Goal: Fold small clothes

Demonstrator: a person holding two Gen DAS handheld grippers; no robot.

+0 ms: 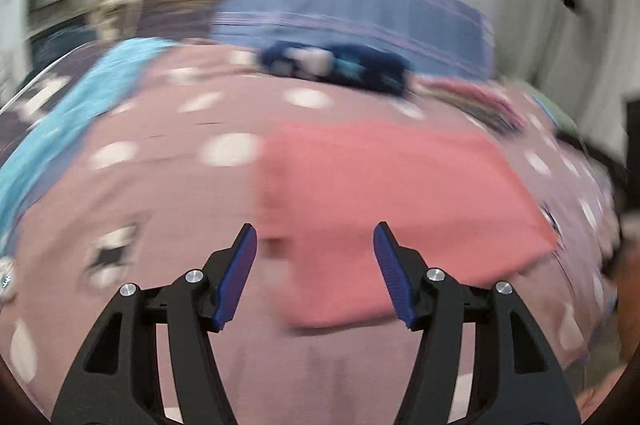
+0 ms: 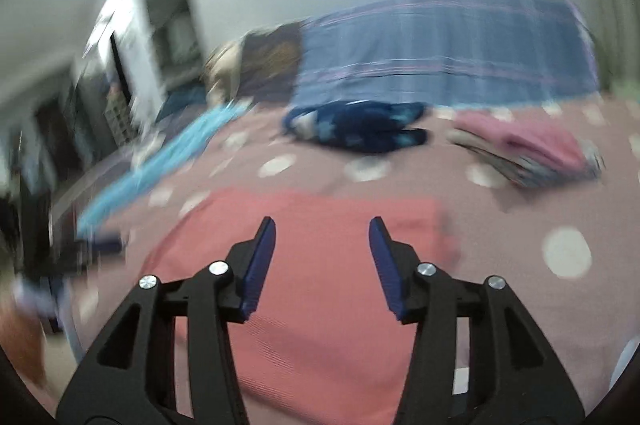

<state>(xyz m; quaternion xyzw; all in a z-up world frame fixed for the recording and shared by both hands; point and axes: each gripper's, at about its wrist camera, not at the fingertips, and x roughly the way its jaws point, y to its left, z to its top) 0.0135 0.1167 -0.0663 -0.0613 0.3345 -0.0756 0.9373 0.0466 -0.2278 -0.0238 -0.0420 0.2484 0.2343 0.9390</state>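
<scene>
— Fingers first: how do mine stand?

— Your left gripper (image 1: 315, 239) has its fingers (image 1: 240, 273) spread with nothing between them, and your right gripper (image 2: 322, 233) is the same — parted and empty. Both hang above the coral cloth (image 1: 384, 201), clear of it.

— Where does the cloth lie?

— Flat on the pink dotted bedspread (image 1: 168, 185), as a rough rectangle. From your right wrist its far edge runs straight across, with bare bedspread beyond it.

— What crowds you?

— A dark blue garment (image 2: 360, 129) lies farther back near the striped blue pillow (image 2: 440, 53). A folded pink stack (image 2: 532, 145) sits back right, well apart from the cloth, and a light blue cloth (image 2: 160, 161) runs along the bed's left edge. Everything is blurred.
</scene>
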